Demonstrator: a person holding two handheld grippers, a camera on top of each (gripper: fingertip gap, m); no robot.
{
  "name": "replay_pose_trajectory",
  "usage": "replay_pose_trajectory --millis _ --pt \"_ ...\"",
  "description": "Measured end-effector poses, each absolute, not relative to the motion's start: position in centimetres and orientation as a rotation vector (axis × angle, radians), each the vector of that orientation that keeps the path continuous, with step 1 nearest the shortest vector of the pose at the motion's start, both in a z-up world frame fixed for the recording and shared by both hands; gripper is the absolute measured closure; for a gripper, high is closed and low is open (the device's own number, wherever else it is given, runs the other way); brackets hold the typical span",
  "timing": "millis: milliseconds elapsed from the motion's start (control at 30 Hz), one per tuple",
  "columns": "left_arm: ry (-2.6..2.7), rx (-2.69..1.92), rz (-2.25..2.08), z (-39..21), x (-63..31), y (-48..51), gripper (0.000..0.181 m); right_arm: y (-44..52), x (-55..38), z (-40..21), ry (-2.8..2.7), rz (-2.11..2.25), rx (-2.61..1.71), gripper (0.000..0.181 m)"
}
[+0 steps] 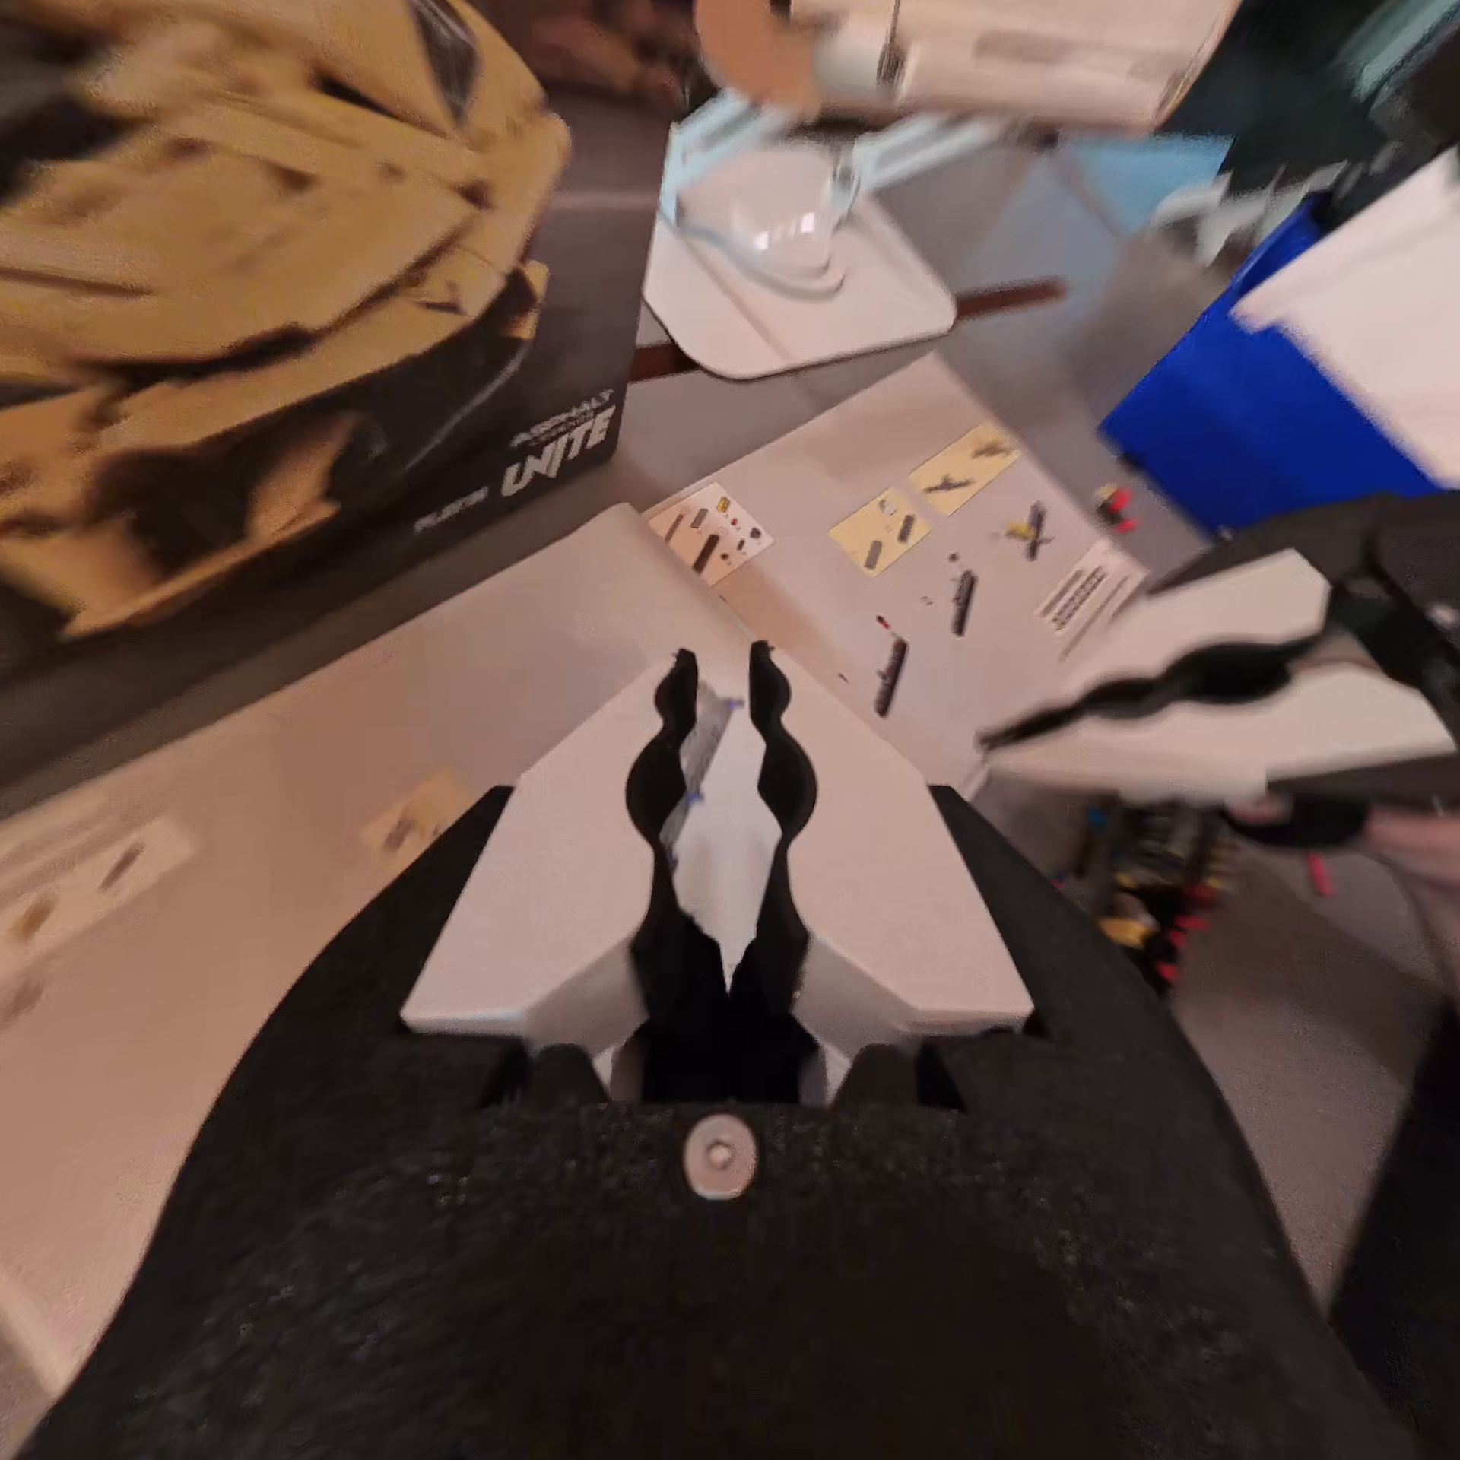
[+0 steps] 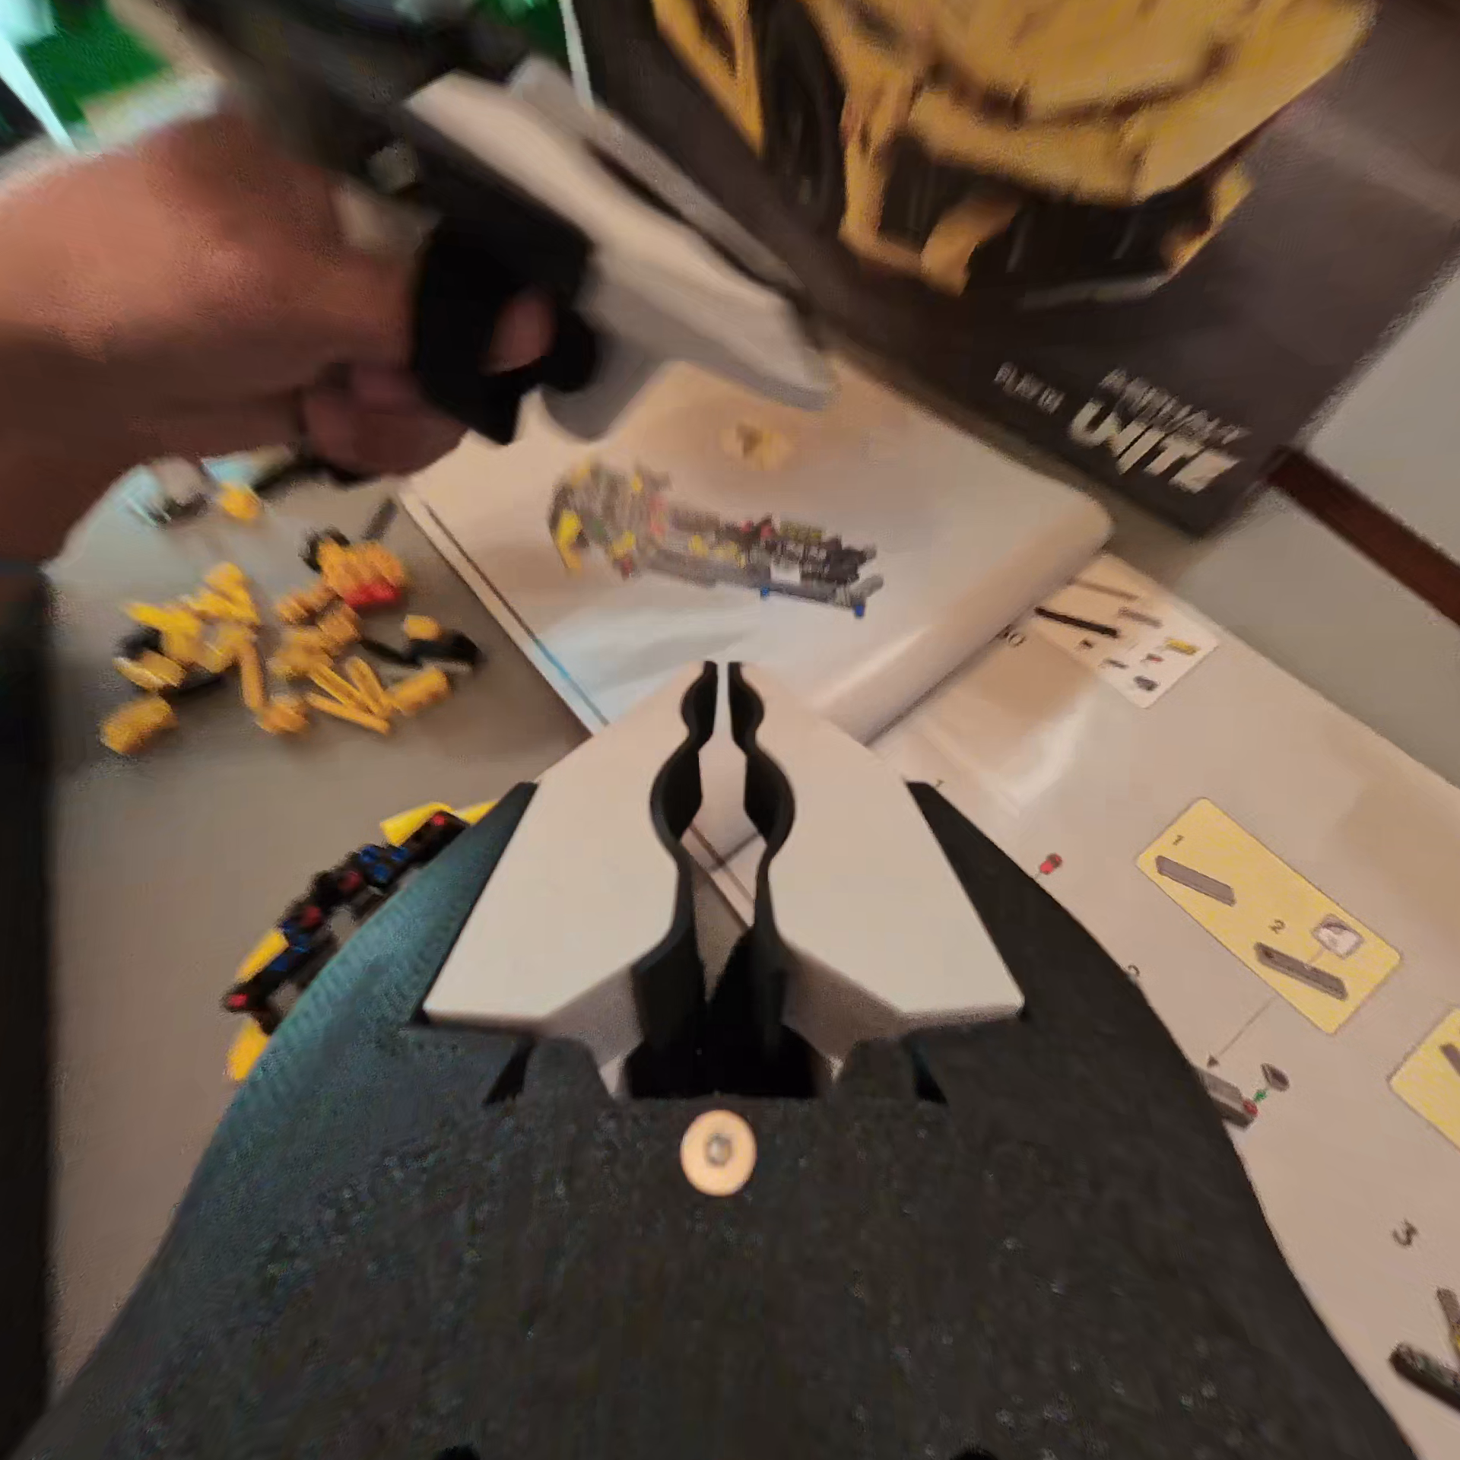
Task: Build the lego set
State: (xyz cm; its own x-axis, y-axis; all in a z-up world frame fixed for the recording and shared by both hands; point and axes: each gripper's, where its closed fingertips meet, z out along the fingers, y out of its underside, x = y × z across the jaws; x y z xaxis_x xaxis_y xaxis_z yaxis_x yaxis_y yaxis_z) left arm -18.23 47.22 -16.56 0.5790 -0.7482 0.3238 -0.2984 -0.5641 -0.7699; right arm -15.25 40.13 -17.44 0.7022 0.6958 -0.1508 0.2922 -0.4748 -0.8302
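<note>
The open instruction booklet (image 1: 822, 474) lies on the grey table, and in the right wrist view (image 2: 987, 774) one of its pages (image 2: 790, 648) bulges upward. My left gripper (image 1: 723, 652) hovers over that page, narrowly open with nothing seen in it. It also shows in the right wrist view (image 2: 814, 379), blurred and held by a hand (image 2: 158, 316). My right gripper (image 2: 723, 667) is shut and empty over the booklet's near edge; it shows at the right of the left wrist view (image 1: 995, 739). Loose yellow pieces (image 2: 276, 648) lie to the left. A black part-built assembly (image 2: 340, 908) lies beside my right gripper.
The big set box with a yellow car picture (image 1: 237, 316) stands behind the booklet, also in the right wrist view (image 2: 1027, 197). A white stand with a clear dome (image 1: 790, 276) is farther back. A blue and white object (image 1: 1232, 427) is at the right. About 8 cm separates my left fingertips from my right. The clear dome (image 1: 790, 276) is about 30 cm from both grippers' fingertips.
</note>
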Motion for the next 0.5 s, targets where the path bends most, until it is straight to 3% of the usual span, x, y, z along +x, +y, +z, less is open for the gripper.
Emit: replay_pose_trajectory --millis 200,500 --pt "0.429 -2.087 -1.103 -14.4 -29.3 42.3 0.18 37.8 -12.4 -14.8 -0.553 0.661 -1.959 0.181" --pt "0.266 -2.025 -1.308 -14.8 -31.3 40.3 0.181 36.7 -15.6 -16.6 -0.746 0.562 -1.968 0.181"
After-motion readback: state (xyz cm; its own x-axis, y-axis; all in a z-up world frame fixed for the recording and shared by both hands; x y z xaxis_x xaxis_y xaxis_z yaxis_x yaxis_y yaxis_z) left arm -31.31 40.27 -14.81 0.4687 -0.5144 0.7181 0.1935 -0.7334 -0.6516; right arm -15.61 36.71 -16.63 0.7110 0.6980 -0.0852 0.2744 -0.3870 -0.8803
